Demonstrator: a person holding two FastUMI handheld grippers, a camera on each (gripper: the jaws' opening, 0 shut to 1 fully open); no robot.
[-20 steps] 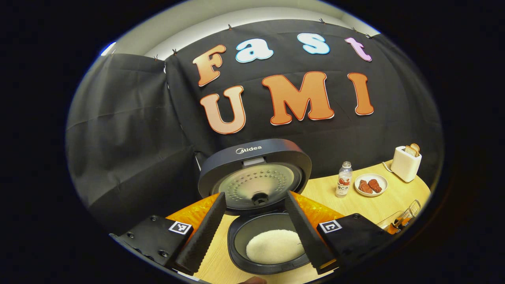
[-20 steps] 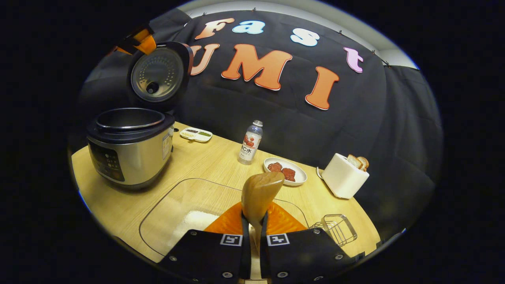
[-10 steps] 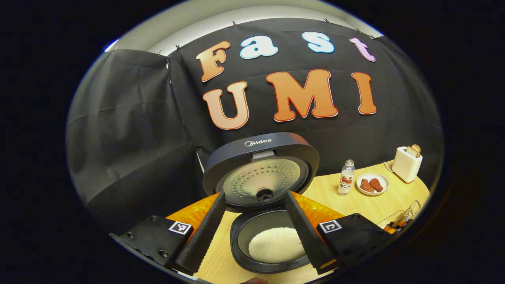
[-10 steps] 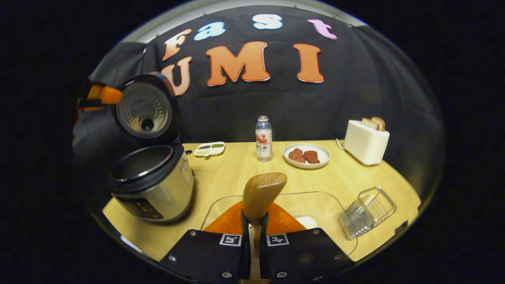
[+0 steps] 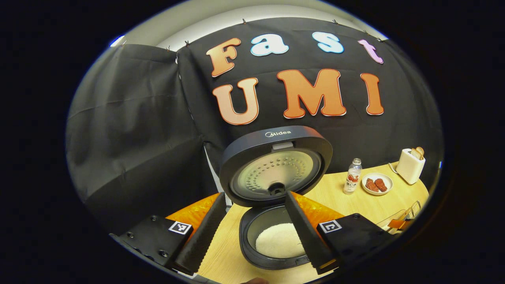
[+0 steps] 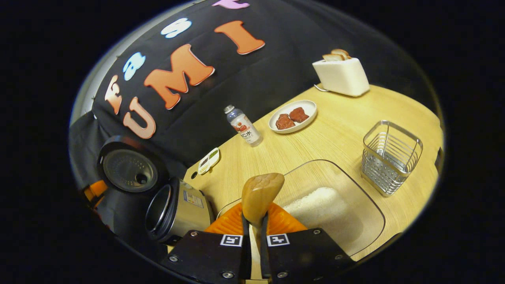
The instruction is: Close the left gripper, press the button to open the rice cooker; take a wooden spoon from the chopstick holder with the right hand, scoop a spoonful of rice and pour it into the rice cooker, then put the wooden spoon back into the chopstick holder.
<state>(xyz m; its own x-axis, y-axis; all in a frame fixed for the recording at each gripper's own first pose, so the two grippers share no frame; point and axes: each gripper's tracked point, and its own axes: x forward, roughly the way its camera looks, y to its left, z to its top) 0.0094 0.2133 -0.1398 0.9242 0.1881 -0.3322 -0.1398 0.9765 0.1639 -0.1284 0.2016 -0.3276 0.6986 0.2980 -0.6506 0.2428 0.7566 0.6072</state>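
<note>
The right tool [image 6: 253, 228] pinches a smooth wooden spoon [image 6: 260, 194] above the clear rice tray [image 6: 355, 221]; the left tool [image 5: 252, 232] hangs spread over the round open rice cooker [image 5: 276, 240].

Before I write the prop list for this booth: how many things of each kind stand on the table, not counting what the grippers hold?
Appliances: 2, rice cooker and toaster
Dishes and trays: 3, meat plate, small divided dish, clear rice tray
Bottles: 1, bottle
Wire holders: 1, chopstick holder
Total: 7
</note>
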